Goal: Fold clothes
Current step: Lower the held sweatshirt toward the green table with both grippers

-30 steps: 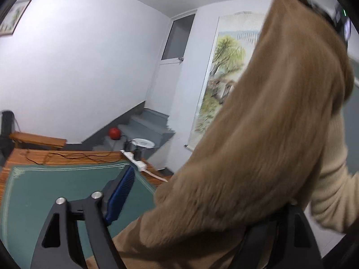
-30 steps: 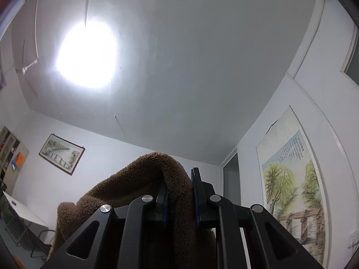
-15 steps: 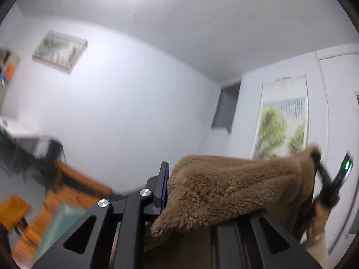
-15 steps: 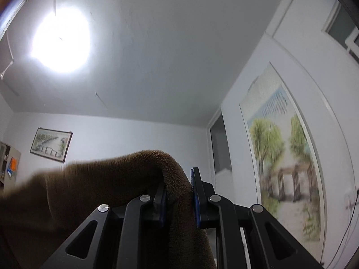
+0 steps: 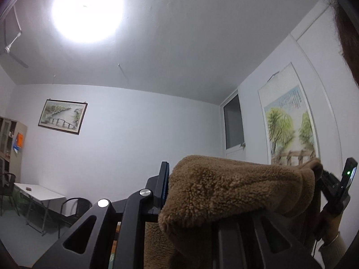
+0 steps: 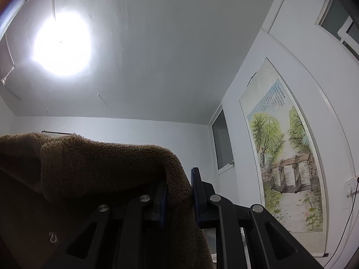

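Near bottom of left wrist view: left gripper (image 5: 202,192) nipped on brown fuzzy fleece garment (image 5: 235,192), jaws easing open slightly, fabric between them; garment strung rightward to right gripper (image 5: 323,179), held aloft. Right wrist view: right gripper (image 6: 178,192) clamped narrow on fleece edge (image 6: 101,168), rest draping left and down. Risk: thick pile slipping out of left jaws if opening continues, dropping that corner.
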### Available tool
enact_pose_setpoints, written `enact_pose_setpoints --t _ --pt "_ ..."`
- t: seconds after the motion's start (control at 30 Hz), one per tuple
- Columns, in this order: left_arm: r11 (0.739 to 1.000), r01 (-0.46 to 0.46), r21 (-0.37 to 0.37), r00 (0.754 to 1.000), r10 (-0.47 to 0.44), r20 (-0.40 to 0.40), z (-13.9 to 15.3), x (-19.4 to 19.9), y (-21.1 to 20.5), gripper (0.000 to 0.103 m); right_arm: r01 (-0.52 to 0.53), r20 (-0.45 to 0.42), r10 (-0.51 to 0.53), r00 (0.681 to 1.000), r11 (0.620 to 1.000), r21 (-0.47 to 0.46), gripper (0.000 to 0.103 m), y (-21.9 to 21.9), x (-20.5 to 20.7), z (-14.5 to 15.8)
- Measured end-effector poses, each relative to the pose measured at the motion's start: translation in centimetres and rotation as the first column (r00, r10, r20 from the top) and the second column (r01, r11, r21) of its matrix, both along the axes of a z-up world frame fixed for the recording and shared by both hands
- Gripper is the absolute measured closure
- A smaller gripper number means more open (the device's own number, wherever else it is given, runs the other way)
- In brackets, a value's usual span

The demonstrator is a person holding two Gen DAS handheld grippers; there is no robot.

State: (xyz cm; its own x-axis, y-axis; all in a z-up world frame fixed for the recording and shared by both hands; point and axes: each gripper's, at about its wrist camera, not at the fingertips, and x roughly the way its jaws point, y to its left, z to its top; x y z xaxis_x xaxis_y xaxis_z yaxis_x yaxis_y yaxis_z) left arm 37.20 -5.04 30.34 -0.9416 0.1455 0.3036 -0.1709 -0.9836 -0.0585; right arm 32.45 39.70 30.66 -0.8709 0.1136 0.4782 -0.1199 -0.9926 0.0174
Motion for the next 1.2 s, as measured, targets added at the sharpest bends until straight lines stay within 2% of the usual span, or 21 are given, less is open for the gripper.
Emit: enact_pose_setpoints --t 0.13,0.37,0.57,0.67,0.77,0.9,1.0,1.13,1.2 --pt "1.0 -0.008 -0.007 0.997 0.008 0.082 -1.6 -1.4 -0.2 0.083 0.01 -0.002 -0.01 1.0 1.0 0.027 0.085 -0.3 0.6 -1.1" --pt "0.999 0.016 0.034 0.976 -0.023 0.215 -4.7 -3.4 -0.4 0.082 -0.009 0.095 0.004 0.996 0.999 0.05 0.085 -0.6 -0.3 -4.4" --pt "0.998 -0.005 0.068 0.954 -0.016 0.298 -6.7 -4.6 -1.4 0.082 0.05 0.15 -0.066 0.987 0.993 0.109 0.085 -2.3 0.0 -7.9" --pt "0.995 -0.017 0.098 0.942 -0.017 0.336 -7.2 -6.2 -2.2 0.082 0.06 0.185 -0.088 0.979 0.986 0.156 0.085 -3.2 -1.1 -9.1" --pt "0.992 -0.017 0.127 0.925 -0.033 0.378 -8.0 -8.8 -2.6 0.08 0.022 0.242 -0.058 0.969 0.989 0.147 0.085 -3.0 -3.9 -10.0" --pt "0.992 -0.035 0.117 0.889 -0.023 0.458 -10.0 -14.4 -2.7 0.073 0.0 0.312 -0.035 0.949 0.994 0.111 0.085 -2.2 -9.4 -11.5" --pt "0.993 -0.041 0.109 0.851 -0.023 0.525 -11.7 -19.1 -2.6 0.073 -0.017 0.375 -0.012 0.927 0.997 0.074 0.085 -1.5 -13.6 -12.6" --pt "0.993 -0.029 0.114 0.783 -0.049 0.621 -14.7 -26.2 -2.4 0.073 -0.002 0.45 -0.024 0.893 0.998 0.056 0.085 -1.3 -20.3 -14.2" --pt "0.994 -0.03 0.109 0.739 -0.052 0.672 -16.7 -30.2 -2.3 0.073 0.006 0.486 -0.031 0.873 0.999 0.052 0.085 -1.6 -23.4 -15.0"
